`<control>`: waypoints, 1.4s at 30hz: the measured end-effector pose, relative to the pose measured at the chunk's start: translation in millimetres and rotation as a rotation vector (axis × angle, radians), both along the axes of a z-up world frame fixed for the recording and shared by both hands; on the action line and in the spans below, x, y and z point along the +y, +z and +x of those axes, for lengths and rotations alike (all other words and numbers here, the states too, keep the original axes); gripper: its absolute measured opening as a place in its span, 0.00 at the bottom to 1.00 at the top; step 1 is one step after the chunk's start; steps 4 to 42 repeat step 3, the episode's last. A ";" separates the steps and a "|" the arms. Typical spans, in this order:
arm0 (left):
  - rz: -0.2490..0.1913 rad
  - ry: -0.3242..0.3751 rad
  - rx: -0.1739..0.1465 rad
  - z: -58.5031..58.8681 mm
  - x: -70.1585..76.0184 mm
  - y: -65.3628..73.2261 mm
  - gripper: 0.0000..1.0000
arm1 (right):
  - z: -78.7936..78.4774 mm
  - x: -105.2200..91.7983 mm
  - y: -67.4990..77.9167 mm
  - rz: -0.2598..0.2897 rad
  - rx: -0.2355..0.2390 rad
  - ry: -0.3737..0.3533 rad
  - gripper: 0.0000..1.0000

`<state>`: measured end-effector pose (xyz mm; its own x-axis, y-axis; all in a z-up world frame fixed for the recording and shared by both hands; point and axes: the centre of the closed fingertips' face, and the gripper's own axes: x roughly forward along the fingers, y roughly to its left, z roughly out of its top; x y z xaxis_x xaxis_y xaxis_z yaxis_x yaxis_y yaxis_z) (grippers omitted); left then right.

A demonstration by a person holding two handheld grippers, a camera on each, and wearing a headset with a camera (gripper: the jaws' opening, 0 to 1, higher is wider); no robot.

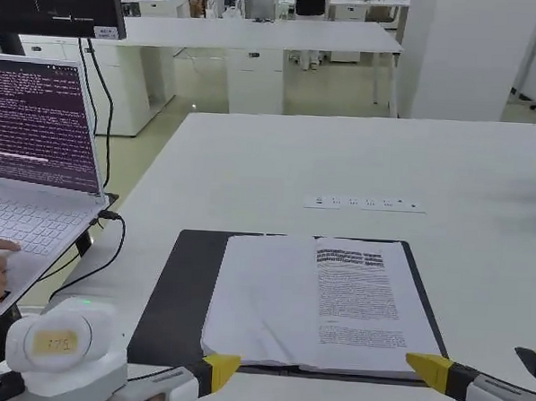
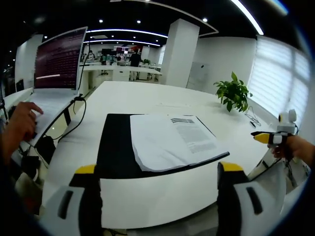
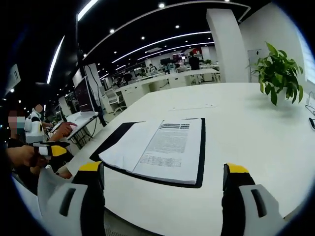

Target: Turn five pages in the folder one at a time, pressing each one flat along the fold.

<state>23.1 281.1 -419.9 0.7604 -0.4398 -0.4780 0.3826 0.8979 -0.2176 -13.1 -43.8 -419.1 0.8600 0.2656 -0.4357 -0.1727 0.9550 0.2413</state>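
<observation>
Fingers mostly off-frame, just short of folder

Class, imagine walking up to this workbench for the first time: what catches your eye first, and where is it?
An open black folder with a printed top page lies near the front edge of the white table. A lit laptop stands to its left, and the yellow-tipped left gripper and right gripper hover open before it.
</observation>
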 end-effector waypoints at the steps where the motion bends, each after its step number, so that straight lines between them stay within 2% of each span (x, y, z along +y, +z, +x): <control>1: 0.002 0.003 -0.005 0.9 0.9 1.0 0.99 | -0.4 -1.3 0.3 -0.001 0.002 -0.004 1.00; 3: 0.010 0.004 -0.014 1.9 1.7 2.0 0.99 | -1.1 -4.0 1.8 0.003 -0.003 -0.008 1.00; 42: 0.010 0.004 -0.014 1.9 1.7 2.0 0.99 | -1.1 -4.0 1.8 0.003 -0.003 -0.008 1.00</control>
